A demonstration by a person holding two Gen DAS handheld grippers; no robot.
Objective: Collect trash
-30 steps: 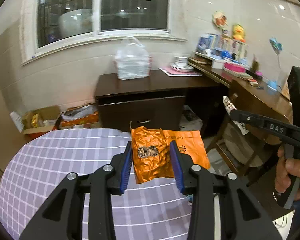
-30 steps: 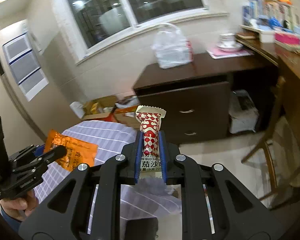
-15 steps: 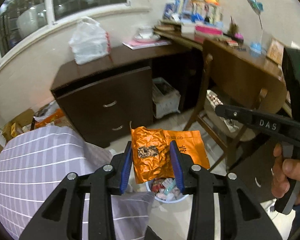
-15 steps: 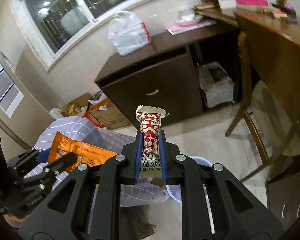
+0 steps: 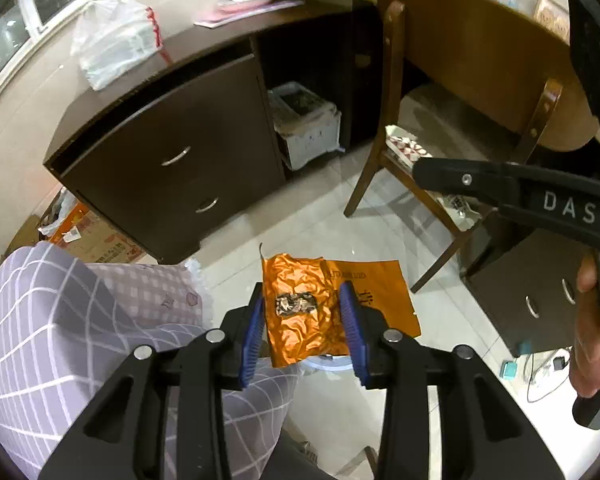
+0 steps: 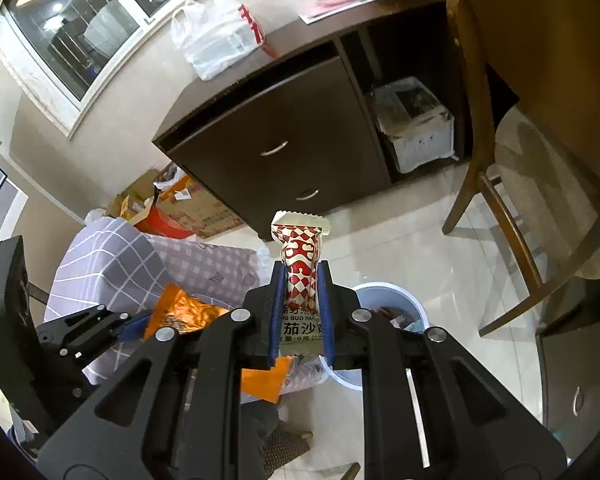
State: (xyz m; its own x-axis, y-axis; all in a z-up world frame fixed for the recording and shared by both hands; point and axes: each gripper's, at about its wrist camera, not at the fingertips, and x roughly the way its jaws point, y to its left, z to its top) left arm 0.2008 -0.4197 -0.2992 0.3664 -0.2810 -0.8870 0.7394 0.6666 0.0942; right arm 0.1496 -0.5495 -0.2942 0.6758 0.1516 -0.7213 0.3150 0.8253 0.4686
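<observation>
Both hand-held grippers have dropped from above the checked counter (image 6: 100,264) toward the floor, past its cloth edge. Left hand-held gripper (image 5: 306,328) clamps an orange wrapper (image 5: 300,312); right hand-held gripper (image 6: 302,312) pinches a red-and-white wrapper (image 6: 300,264) over the pale bin (image 6: 396,300). Open tile lies ahead, bounded by a dark cabinet (image 6: 284,136) and a wooden chair (image 6: 500,208).

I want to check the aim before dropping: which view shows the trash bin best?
The right wrist view: the trash bin shows its rim and contents below the tongs. In the left wrist view only a sliver of rim peeks beneath the orange wrapper.
</observation>
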